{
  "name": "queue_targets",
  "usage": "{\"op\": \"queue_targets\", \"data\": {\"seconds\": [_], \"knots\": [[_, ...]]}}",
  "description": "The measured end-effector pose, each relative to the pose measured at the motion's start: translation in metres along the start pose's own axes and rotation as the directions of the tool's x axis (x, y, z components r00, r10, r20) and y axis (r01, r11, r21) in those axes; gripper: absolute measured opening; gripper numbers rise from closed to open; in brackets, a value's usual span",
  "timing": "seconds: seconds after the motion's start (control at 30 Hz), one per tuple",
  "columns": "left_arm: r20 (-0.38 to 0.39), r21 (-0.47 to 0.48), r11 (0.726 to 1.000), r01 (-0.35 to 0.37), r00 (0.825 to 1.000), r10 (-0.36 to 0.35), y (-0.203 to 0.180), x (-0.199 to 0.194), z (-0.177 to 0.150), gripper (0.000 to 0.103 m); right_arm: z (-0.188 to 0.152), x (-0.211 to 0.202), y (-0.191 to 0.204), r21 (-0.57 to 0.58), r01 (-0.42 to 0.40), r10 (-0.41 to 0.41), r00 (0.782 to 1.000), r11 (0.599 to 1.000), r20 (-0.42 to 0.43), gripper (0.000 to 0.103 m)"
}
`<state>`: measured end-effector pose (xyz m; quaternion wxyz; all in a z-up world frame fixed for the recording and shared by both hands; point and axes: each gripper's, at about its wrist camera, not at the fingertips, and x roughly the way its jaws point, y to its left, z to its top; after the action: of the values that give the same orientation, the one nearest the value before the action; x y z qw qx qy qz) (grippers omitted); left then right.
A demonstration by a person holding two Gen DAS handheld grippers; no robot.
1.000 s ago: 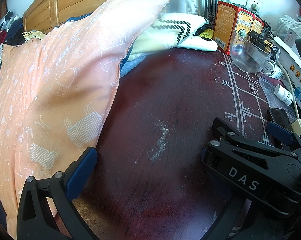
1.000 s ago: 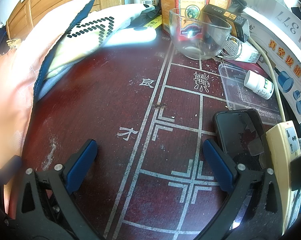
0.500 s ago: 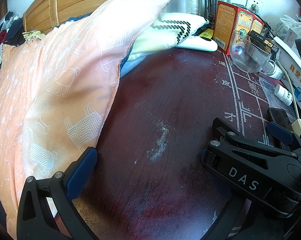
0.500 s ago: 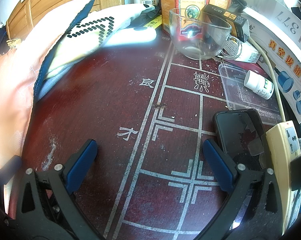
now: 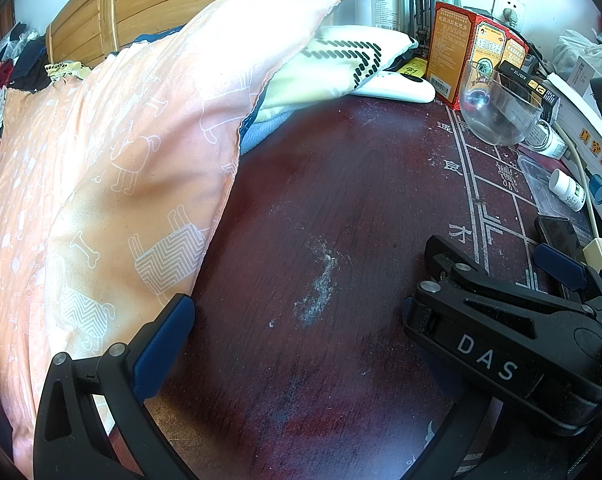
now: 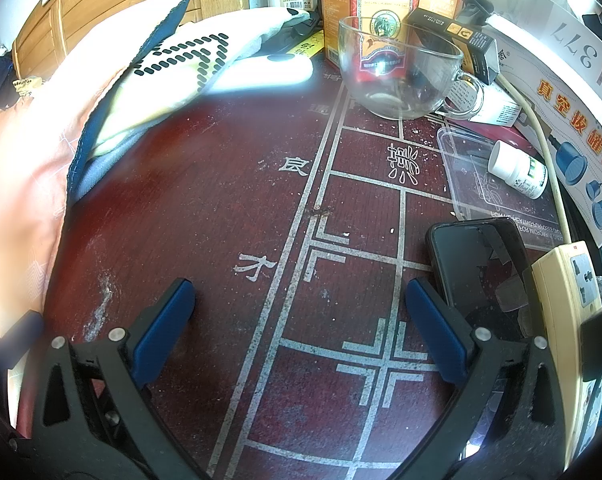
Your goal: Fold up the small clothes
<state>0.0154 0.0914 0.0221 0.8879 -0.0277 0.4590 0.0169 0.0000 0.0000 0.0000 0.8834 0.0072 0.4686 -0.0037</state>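
Note:
No small garment lies on the dark red table (image 5: 341,208). A cream cloth with black dashes (image 5: 341,60) (image 6: 181,68) rests at the back left on a blue fabric edge (image 5: 269,128), half under a peach cushion (image 5: 121,168). My left gripper (image 5: 297,320) is open over the bare table; its left blue pad (image 5: 161,340) shows, while the right one is mostly hidden behind the black body of the right gripper (image 5: 501,344). In the right wrist view my right gripper (image 6: 301,328) is open with nothing between its blue pads (image 6: 161,328).
A glass cup (image 6: 401,68), red-orange boxes (image 6: 365,4), a white remote (image 6: 261,76), a pill bottle (image 6: 517,168), a clear lid (image 6: 473,168), a black phone (image 6: 481,264) and a power strip (image 6: 569,292) crowd the back and right. A wooden headboard (image 5: 181,4) stands behind the cushion.

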Motion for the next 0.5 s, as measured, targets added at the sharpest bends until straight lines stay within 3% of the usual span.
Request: {"op": "queue_targets", "data": {"seconds": [0.5], "knots": [[0.001,0.0,1.0,0.001,1.0,-0.001,0.0007,0.0014,-0.0009,0.103,0.0,0.0,0.0,0.0,0.0,0.0,1.0,1.0,0.0,0.103]]}}
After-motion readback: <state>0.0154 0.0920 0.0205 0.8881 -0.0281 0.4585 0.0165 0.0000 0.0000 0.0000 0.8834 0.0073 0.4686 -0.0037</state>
